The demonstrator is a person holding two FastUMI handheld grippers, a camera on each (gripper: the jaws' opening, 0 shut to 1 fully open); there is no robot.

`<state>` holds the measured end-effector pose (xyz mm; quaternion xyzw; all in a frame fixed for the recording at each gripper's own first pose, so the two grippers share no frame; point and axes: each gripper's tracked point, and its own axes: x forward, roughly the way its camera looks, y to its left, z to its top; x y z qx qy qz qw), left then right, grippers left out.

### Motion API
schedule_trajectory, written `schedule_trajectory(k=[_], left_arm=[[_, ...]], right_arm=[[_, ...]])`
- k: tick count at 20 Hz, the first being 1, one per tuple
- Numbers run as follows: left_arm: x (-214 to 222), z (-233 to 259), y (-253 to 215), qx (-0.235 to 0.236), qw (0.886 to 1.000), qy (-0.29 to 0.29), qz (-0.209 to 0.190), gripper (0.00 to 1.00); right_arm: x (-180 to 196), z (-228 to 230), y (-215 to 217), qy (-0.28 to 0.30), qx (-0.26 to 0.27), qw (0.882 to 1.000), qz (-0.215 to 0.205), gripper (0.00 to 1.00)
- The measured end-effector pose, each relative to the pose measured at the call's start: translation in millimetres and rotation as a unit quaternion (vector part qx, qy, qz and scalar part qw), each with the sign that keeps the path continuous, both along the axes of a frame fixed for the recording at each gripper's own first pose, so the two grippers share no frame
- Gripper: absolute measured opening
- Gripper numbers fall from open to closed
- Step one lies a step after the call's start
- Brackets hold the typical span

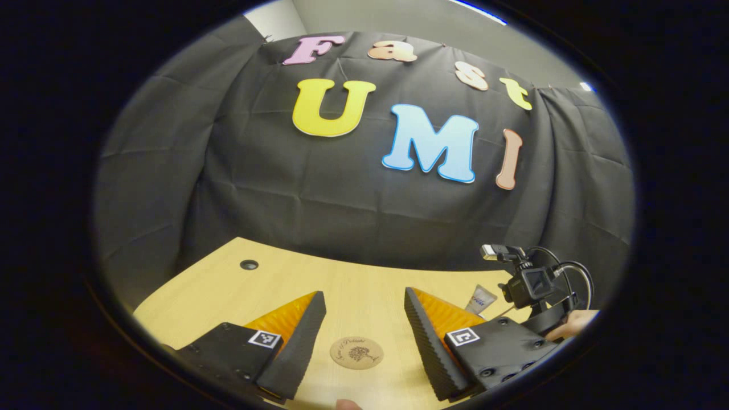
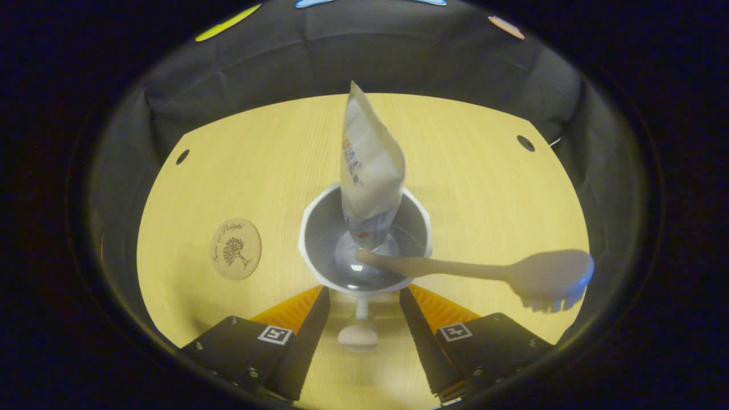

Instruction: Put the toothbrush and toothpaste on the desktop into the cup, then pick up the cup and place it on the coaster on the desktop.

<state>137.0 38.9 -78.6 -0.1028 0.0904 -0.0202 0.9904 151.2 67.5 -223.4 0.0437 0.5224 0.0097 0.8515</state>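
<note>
We count: one cup, one toothpaste tube, one toothbrush, one coaster, two tabletop holes.

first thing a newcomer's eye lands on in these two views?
In the right gripper view, the white cup at mid-desk, seen from above: the toothpaste tube stands in it and the toothbrush leans out over its rim to the right. The round coaster lies bare on the desk left of the cup, and in the left gripper view it sits between the open left gripper fingers.
</note>
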Motion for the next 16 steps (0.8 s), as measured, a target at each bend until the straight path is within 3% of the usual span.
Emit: schedule_trajectory(k=[2, 6, 7, 8, 16], left_arm=[[-1.2, -1.9, 3.9, -0.001, 1.000, 0.003, 0.004, 0.90], [-2.7, -1.2, 6.6, 0.001, 1.000, 0.002, 0.007, 0.89], [-3.4, -2.1, 6.6, 0.002, 1.000, 0.002, 0.007, 0.90], [-5.0, -2.2, 6.5, 0.002, 1.000, 0.003, 0.007, 0.90], [-10.8, -2.8, 8.2, 0.002, 1.000, 0.009, 0.007, 0.90]], right_arm=[[1.7, -1.6, 0.3, 0.004, 0.003, 1.000, -0.002, 0.75], [1.9, -3.0, -2.0, 0.010, 0.002, 1.000, -0.003, 0.53], [0.0, -6.3, -5.0, 0.015, -0.002, 1.000, -0.007, 0.57], [1.7, -9.1, -6.2, 0.013, 0.000, 1.000, -0.012, 0.28], [2.5, -4.4, -1.2, -0.011, -0.003, 1.000, 0.009, 0.23]])
